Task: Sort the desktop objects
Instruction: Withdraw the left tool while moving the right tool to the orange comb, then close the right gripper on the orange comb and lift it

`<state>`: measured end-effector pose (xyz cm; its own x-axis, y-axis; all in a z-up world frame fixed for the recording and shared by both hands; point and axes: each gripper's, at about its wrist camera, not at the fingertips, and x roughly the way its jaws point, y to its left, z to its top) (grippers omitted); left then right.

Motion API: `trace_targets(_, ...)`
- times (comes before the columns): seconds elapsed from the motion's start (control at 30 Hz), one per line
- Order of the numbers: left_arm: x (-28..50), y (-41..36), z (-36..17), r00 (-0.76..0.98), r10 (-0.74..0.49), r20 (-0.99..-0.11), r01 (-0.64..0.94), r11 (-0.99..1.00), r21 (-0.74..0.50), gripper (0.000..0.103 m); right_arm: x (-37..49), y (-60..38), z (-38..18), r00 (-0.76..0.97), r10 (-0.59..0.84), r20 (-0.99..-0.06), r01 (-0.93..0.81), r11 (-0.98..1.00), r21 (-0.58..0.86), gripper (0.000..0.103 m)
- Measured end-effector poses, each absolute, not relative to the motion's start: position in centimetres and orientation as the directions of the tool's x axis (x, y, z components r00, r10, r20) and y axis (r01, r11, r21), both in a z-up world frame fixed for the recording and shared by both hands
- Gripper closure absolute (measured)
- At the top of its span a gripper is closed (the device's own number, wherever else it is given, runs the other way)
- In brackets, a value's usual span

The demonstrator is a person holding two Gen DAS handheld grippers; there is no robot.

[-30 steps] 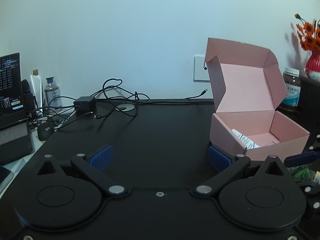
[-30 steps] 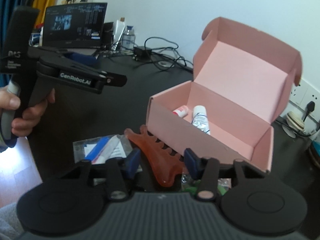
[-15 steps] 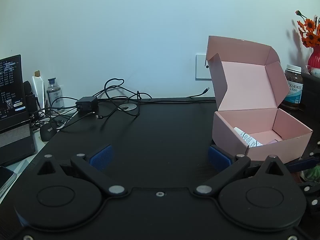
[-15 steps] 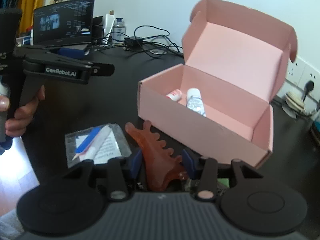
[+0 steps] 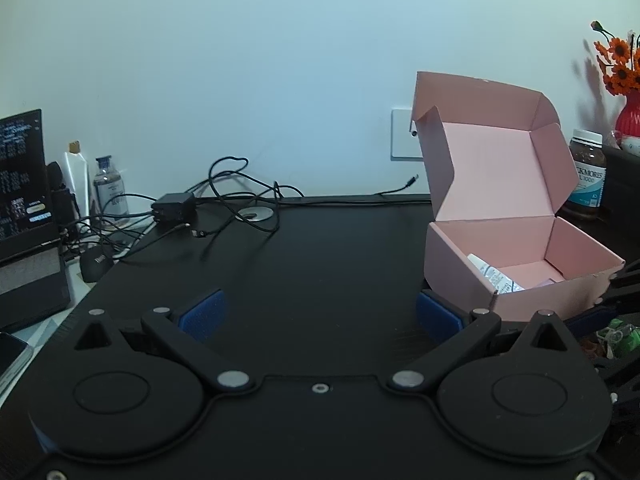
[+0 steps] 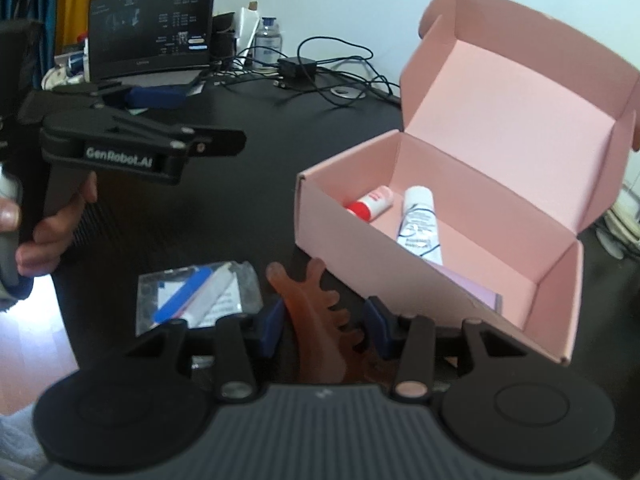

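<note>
Right wrist view is filled by the black desk [image 6: 248, 184], on which the pink box [image 6: 400, 248] is stood with its lid folded back, presumably so that items can be dropped straight in from above. Two things are already laid on its floor: a white tube [image 6: 420, 224] lengthwise and a smaller red-and-white tube [image 6: 370, 203] beside it, so part of the sorting is judged done. In front of the box's near wall, on the desk, a clear packet [image 6: 196, 296] with a blue stick inside is left lying flat, just beside the orange comb [image 6: 316, 312].

The comb, a translucent piece with rounded teeth, is the thing being taken. It is seen between the fingers of the right gripper [image 6: 322, 320], its toothed edge turned toward the right-hand pad and its tip reaching toward the box corner. The jaws are being closed around it; narrow gaps are still visible on both sides, so no firm pinch can be claimed yet.

The left gripper [image 5: 318, 312] is held wide and empty over bare desk, its right pad close to the box's near corner; in the right wrist view it is seen gripped in the person's hand [image 6: 52, 236], well clear of the comb, apparently kept out of the way.
</note>
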<state>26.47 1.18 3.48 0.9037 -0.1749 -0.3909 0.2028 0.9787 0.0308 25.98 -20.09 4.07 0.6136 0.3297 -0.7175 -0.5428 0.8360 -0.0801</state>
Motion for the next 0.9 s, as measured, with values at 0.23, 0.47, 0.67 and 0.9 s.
trace_targets(0.23, 26.6, 1.4, 3.5, 0.903, -0.172, -0.393, 0.196, 0.98, 0.022, 0.0, 25.2, -20.1, 3.9, 0.628, 0.364, -0.688, -0.551, 0.832, -0.064, 0.069)
trace_targets(0.47, 26.7, 1.3, 3.4, 0.9, -0.174, -0.4, 0.2, 0.98, 0.024, 0.0, 23.1, -21.2, 4.8, 0.683, 0.443, -0.58, -0.562, 0.827, -0.03, 0.07)
trace_targets(0.67, 26.7, 1.2, 3.4, 0.901, -0.166, -0.401, 0.194, 0.98, 0.031, 0.0, 22.6, -22.0, 6.1, 0.736, 0.453, -0.502, -0.534, 0.845, -0.02, 0.07)
trace_targets(0.9, 26.8, 1.1, 3.4, 0.9, -0.165, -0.405, 0.194, 0.98, 0.033, 0.0, 22.8, -23.1, 7.1, 0.79, 0.462, -0.404, -0.494, 0.869, 0.027, 0.075)
